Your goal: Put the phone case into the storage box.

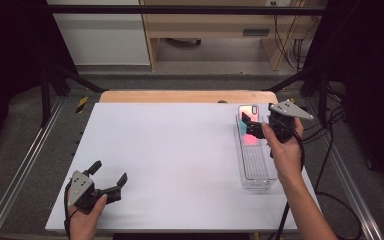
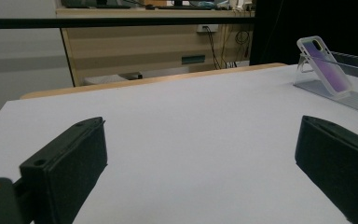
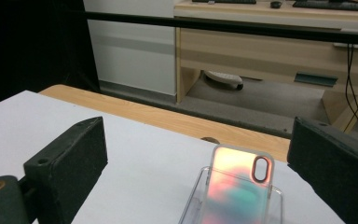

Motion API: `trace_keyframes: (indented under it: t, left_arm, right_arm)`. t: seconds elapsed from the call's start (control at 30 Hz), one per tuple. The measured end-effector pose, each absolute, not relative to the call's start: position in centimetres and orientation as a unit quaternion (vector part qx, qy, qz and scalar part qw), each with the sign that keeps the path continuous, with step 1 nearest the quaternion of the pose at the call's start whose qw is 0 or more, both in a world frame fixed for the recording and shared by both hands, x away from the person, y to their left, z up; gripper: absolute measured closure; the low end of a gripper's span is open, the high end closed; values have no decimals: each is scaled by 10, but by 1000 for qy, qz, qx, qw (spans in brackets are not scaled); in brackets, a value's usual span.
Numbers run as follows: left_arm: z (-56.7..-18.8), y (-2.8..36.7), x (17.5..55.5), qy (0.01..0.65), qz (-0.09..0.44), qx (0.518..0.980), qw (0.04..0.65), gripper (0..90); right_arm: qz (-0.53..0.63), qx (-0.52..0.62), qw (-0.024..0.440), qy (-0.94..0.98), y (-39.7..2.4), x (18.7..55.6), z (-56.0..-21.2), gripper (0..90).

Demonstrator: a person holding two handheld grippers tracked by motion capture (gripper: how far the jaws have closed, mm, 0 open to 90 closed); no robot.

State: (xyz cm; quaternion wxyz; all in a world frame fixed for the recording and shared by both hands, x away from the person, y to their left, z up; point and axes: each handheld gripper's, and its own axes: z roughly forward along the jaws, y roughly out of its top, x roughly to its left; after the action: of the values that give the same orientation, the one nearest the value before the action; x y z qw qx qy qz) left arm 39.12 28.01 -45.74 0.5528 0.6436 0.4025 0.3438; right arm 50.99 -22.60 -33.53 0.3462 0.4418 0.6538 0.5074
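Observation:
A phone case [image 1: 250,139] with a shimmering pink and teal back leans upright at the far end of a long clear plastic tray [image 1: 258,170] on the right side of the white table. My right gripper [image 1: 252,125] hovers over that end, jaws open and wide apart, nothing pressed between them. In the right gripper view the case [image 3: 235,186] stands just ahead and below my right gripper [image 3: 200,142]. My left gripper [image 1: 110,172] rests open near the table's front left corner. The left gripper view looks past my left gripper [image 2: 200,158] to the case [image 2: 325,65] far off.
The white table top [image 1: 180,150] has a wooden strip [image 1: 185,96] along its far edge. Black frame bars and metal rails run along both sides. Beyond the table stand a wooden desk [image 3: 270,51] and hanging cables.

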Motion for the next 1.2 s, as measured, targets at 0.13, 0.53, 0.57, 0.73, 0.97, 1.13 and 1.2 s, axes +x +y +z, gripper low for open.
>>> trace_keyframes:
  t: [0.13,0.53,0.57,0.73,0.97,1.13,1.2]
  left_arm:
    - [-457,281,391,402,344,644,553,18]
    - [-457,285,391,404,346,641,553,18]
    - [-457,285,391,404,345,641,554,18]
    - [-457,288,391,405,346,640,554,18]
    - [-458,291,390,411,342,637,556,18]
    - [-457,291,389,409,335,637,561,16]
    - [-457,291,388,401,335,642,560,12]
  right_arm:
    - [515,436,357,646,-234,501,-335,57]
    - [527,435,370,629,-260,476,-341,54]
    - [527,434,371,629,-262,474,-341,54]
    - [534,439,362,625,-271,467,-345,50]
    - [537,437,360,625,-283,455,-350,49]
    - [541,438,365,618,-290,446,-356,49]
    - [541,438,366,617,-293,442,-360,49]
